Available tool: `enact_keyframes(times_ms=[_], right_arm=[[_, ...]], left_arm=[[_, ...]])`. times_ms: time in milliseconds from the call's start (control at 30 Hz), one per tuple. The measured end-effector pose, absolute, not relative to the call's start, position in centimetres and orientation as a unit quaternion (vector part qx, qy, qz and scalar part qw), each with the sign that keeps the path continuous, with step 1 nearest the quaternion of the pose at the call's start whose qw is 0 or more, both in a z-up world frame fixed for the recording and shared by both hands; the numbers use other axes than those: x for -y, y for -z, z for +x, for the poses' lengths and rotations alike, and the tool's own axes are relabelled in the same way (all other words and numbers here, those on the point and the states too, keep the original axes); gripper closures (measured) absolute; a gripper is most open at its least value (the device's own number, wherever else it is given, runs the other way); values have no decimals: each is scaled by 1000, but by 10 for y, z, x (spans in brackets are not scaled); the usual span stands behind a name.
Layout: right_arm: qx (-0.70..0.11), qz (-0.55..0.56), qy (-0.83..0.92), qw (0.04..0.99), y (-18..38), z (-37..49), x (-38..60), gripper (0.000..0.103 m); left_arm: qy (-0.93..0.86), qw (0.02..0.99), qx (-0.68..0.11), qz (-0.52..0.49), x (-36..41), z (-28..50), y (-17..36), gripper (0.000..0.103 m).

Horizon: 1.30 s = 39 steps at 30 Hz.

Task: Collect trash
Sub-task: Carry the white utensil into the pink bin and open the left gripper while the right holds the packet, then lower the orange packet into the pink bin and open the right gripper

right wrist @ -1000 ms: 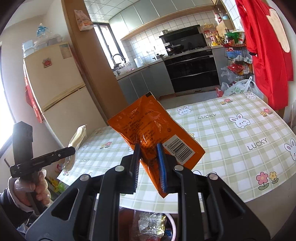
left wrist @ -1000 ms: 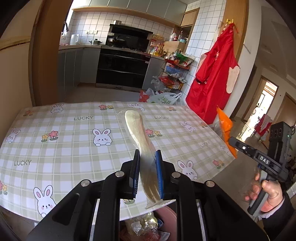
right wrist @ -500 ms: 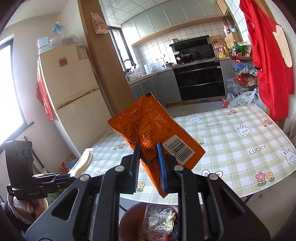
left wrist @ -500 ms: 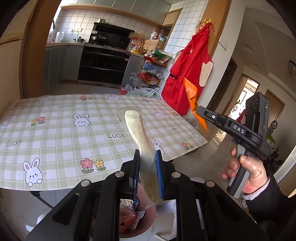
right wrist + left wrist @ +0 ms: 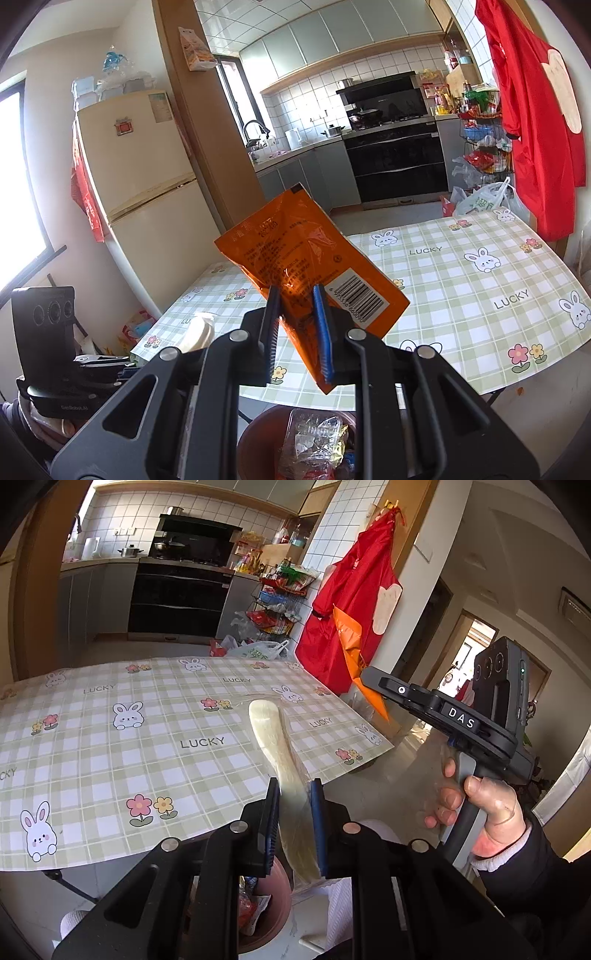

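My left gripper (image 5: 294, 825) is shut on a pale cream plastic wrapper (image 5: 275, 746) that sticks up between the fingers. A brown trash bin (image 5: 271, 897) with wrappers inside sits just below it. My right gripper (image 5: 298, 328) is shut on an orange snack packet (image 5: 295, 254) with a barcode, held above the same bin (image 5: 258, 439). In the left wrist view the right gripper (image 5: 373, 681) is at the right, with the orange packet (image 5: 349, 642) in it. In the right wrist view the left gripper's body (image 5: 55, 354) is at lower left, with the cream wrapper (image 5: 197, 330).
The table with a green checked rabbit cloth (image 5: 155, 738) lies ahead of both grippers, its near edge above the bin. A red apron (image 5: 354, 602) hangs on the wall at right. A fridge (image 5: 140, 192) stands at left. Kitchen units and bags (image 5: 255, 648) lie beyond.
Both grippers have drawn back from the table edge and come over the bin, which shows more fully below them. Both still hold their wrappers. The right gripper is nearer to the left one.
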State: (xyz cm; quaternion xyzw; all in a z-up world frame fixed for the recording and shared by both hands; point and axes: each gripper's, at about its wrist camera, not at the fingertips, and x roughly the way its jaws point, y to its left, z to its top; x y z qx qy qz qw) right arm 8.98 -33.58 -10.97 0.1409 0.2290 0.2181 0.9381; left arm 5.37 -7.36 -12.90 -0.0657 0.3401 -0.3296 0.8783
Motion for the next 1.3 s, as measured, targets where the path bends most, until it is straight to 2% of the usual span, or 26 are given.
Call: enact_keyframes(times_ms=[100,167,200,233,300,367,433,567,800,1300], right_arm=[[-233,145,-216,937,113,93,336,81],[-235,146,-215,936,115,93,336,81],[-237,147,-216,936,116,93,336,81],[-238,147,-216,936,117,94,337,81],[-239,147,-218,935,117,94,336,81],[-240,146,-221,934,117,93,335,81],[-239,145,-224,934,116,92,334,81],[-242,137,-238,931,113,91,327,81],[-255,115,-271,921,109,85,304,81],[-286,76,-347,890,106,75,259,80]], left_arm=[[336,874,-346,-63,81,59,134,85],[338,872,-348,-67,82,64,136,69],[337,873,-347,-69,82,66,136,51],[334,875,-343,-72,80,67,135,45],[324,881,-338,-69,77,67,132,41],[293,896,-328,-59,70,68,129,30],[242,919,-308,-46,59,67,124,10],[152,947,-277,-51,26,69,114,6],[56,963,-252,-81,-30,68,100,6],[9,958,-260,-118,-75,62,108,6]])
